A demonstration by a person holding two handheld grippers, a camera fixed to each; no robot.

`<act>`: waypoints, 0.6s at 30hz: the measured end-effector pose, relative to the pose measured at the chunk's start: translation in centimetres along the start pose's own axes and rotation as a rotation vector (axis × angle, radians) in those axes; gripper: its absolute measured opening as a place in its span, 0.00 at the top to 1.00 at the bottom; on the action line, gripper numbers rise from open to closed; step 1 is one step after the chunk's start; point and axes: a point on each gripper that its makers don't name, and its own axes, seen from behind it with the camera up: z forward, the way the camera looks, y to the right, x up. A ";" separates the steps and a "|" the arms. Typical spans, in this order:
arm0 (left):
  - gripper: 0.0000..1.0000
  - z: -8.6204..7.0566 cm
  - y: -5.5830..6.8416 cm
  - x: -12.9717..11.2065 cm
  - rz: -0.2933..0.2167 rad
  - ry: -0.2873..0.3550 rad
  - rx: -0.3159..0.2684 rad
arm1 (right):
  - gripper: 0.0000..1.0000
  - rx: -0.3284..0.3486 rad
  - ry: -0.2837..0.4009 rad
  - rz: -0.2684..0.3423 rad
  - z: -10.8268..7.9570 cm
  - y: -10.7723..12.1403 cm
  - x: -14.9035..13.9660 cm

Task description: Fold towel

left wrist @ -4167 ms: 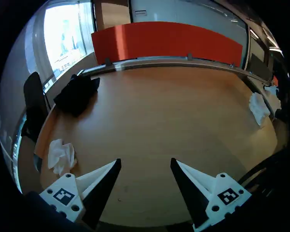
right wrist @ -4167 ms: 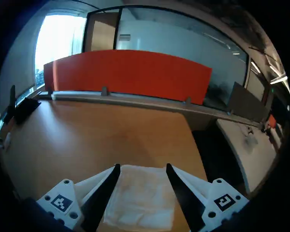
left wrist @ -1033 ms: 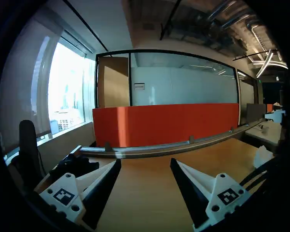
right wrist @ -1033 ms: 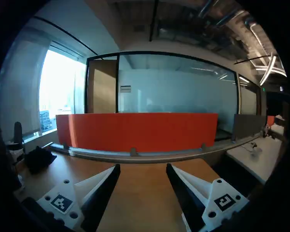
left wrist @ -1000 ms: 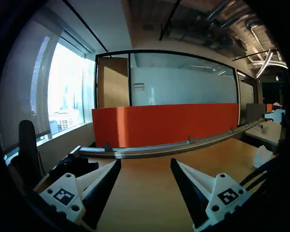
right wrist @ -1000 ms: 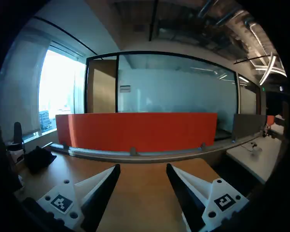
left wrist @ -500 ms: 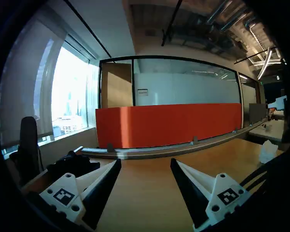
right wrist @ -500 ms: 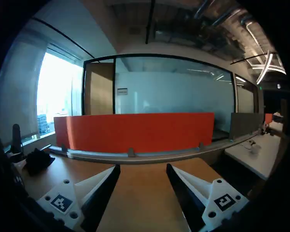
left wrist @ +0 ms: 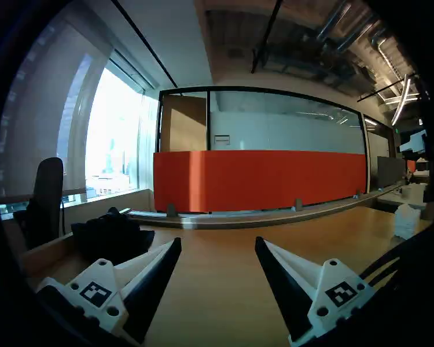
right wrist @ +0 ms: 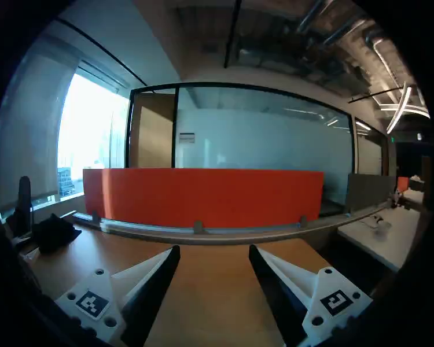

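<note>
I held the left gripper low over the wooden desk, its fingers spread with nothing between them. The right gripper was spread the same way and empty. The white towel sat at the desk's far right edge, well apart from the left gripper. A black bag lay to the left. An orange partition closed off the back, near a bright window.

Window left of the fingers blown out, main light source. Ceiling above dim. Sharp focus; fisheye bends the edges.
</note>
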 end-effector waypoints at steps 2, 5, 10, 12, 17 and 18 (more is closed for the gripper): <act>0.06 -0.2 -0.2 -0.5 -0.008 0.008 0.008 | 0.08 0.002 0.000 -0.006 -0.1 -0.3 -0.3; 0.06 -0.4 -0.2 -1.0 -0.028 0.027 0.011 | 0.08 0.007 -0.001 -0.016 -0.2 -0.7 -0.9; 0.06 -0.7 -0.2 -2.2 -0.039 0.037 0.007 | 0.08 0.006 -0.001 -0.037 -0.3 -1.1 -1.4; 0.06 -0.8 -0.4 -2.7 -0.033 0.034 0.010 | 0.08 0.002 0.000 -0.042 -0.3 -1.1 -1.6; 0.06 -0.9 -0.4 -3.8 -0.023 0.029 0.016 | 0.08 0.006 -0.004 -0.040 -0.1 -1.5 -2.2; 0.06 -0.9 -0.4 -4.0 -0.021 0.027 0.017 | 0.08 0.008 -0.004 -0.039 -0.1 -1.7 -2.3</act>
